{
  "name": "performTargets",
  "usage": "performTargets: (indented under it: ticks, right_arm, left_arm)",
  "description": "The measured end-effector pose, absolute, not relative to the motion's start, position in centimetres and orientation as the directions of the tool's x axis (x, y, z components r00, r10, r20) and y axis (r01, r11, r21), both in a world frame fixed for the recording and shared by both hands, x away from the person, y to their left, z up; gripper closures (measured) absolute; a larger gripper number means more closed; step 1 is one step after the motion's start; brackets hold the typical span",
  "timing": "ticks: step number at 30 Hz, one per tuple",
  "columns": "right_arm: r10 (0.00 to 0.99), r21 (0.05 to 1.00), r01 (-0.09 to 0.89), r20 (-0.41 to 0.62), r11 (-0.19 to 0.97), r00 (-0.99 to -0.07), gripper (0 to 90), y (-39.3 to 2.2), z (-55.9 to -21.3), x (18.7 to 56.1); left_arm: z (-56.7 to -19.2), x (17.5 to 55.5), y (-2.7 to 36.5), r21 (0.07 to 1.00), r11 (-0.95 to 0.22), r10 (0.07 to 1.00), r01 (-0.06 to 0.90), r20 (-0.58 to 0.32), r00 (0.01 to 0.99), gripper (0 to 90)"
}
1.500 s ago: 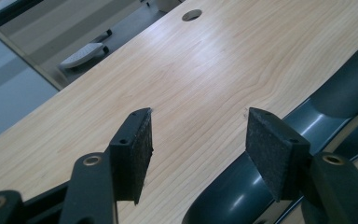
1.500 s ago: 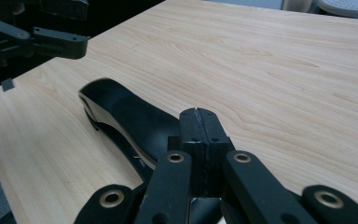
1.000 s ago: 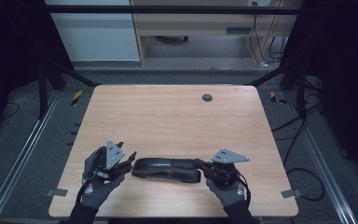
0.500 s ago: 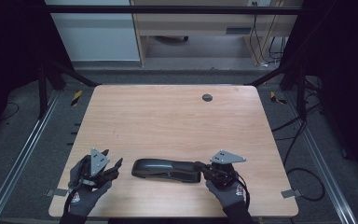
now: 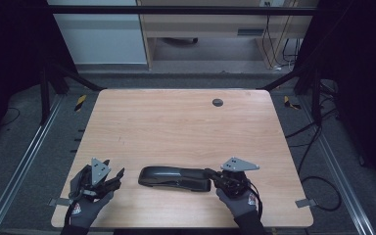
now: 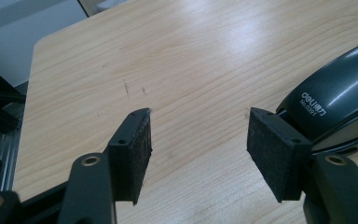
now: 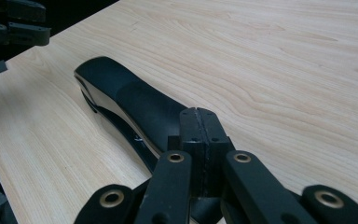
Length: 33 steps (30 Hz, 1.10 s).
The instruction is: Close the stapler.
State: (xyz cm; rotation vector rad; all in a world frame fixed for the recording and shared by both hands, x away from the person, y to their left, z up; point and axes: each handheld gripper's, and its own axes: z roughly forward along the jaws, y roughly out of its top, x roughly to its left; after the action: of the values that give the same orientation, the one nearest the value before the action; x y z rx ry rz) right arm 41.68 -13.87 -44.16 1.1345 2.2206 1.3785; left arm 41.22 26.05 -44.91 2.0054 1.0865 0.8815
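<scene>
1. A long black stapler lies flat on a pale wood-grain tabletop, close to the edge nearest the person. It serves as the landmark here.

2. The right tool sits at the stapler's right end. In the right gripper view its two black pads are pressed flat together with no gap, their tips resting against the stapler's rear end. They appear to steady or press that end rather than clamp around it; whether anything thin is caught between them cannot be told.

3. The left tool hangs just off the stapler's left end, apart from it. Its jaws have just been opening and now stand moderately wide, with nothing between them, just bare wood. This reads as a release or a readying for a fresh grasp of the front end.

4. In the left gripper view the stapler's rounded nose sits just beyond the right-hand pad. It is glossy dark plastic, domed, with small pale lettering and a bright reflection.

5. The stapler's top is a smooth, gently arched shell, with a matte inset along the middle and a thin base beneath.

6. The pads are square, rough and foam-like, mounted on matte black arms with brass-coloured rivets.

7. Both hands wear dark gloves. A grey three-cornered plate tops the right tool.

8. Far beyond the stapler, a small dark round grommet is set in the tabletop.
</scene>
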Motion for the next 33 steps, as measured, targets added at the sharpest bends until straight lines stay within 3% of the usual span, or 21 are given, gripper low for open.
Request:
performTargets:
  ticks: [23,29,33]
  right_arm:
    - [0.757,0.832,0.502,0.166,0.236,-0.632,90.0,-13.9,-45.0,41.9]
    - [0.741,0.878,0.44,0.168,0.187,-0.65,89.9,-14.2,-43.8,41.6]
    - [0.746,0.872,0.451,0.171,0.19,-0.644,82.7,-14.5,-43.6,41.7]
  left_arm:
    - [-45.1,41.3,26.0,0.805,-0.421,0.875,0.418,0.24,0.42,39.9]
    - [-45.2,41.4,26.2,0.804,-0.415,0.878,0.426,0.231,0.419,39.8]
    - [-45.3,41.5,26.3,0.799,-0.416,0.878,0.434,0.228,0.421,39.7]
